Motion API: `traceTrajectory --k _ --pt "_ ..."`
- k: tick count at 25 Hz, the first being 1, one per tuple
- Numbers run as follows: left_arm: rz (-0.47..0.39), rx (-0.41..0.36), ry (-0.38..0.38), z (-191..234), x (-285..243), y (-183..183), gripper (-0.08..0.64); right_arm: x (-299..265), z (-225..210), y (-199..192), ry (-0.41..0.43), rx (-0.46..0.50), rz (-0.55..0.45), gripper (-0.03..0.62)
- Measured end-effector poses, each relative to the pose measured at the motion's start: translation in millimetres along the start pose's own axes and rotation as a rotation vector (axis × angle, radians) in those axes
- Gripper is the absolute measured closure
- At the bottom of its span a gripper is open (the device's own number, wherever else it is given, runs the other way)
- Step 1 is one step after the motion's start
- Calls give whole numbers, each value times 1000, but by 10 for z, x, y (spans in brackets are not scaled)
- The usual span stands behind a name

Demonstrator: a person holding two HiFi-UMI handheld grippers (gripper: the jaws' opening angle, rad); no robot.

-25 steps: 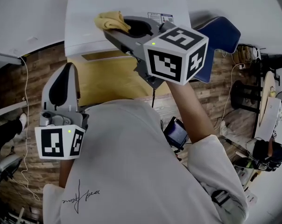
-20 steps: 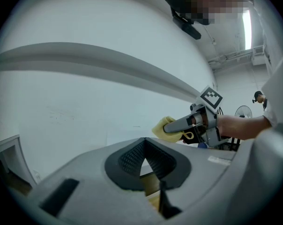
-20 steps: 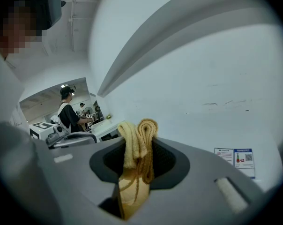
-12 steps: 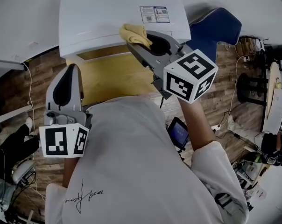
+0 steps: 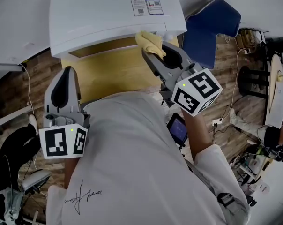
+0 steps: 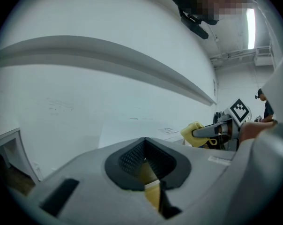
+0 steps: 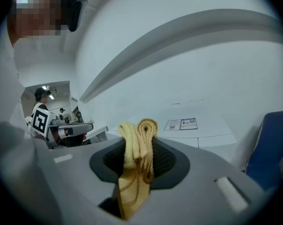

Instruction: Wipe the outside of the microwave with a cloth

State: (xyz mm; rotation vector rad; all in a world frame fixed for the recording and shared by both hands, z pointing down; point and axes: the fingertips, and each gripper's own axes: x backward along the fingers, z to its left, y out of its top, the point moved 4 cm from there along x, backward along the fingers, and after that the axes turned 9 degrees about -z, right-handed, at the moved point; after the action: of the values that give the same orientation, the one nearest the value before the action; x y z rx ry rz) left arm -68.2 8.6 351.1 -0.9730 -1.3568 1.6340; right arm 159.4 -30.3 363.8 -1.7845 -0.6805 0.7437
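Head view steeply down, gripper views low and forward, all three sharing the microwave (image 5: 108,18).

Yellow-brown tabletop (image 5: 113,74) right below me. The white microwave (image 5: 99,18) sits on its far part and overhangs the near strip in my head view. Wood-plank floor (image 5: 31,78) runs all round. On the floor are a blue chair (image 5: 212,27) just right of the microwave, a black stool (image 5: 251,86) further right, and a thin white cable (image 5: 27,88) trailing on my left.
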Motion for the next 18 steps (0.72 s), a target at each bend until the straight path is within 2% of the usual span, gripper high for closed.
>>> traceTrajectory --k 5,9,18 --pt "11 2 -9 -52 -5 -72 571 180 16 -32 -11 -9 -10 472" --pt "13 25 5 -43 -6 -106 571 223 24 -15 -26 21 -14 476" --pt "16 20 -17 -102 -21 -124 571 226 115 16 -4 63 13 477"
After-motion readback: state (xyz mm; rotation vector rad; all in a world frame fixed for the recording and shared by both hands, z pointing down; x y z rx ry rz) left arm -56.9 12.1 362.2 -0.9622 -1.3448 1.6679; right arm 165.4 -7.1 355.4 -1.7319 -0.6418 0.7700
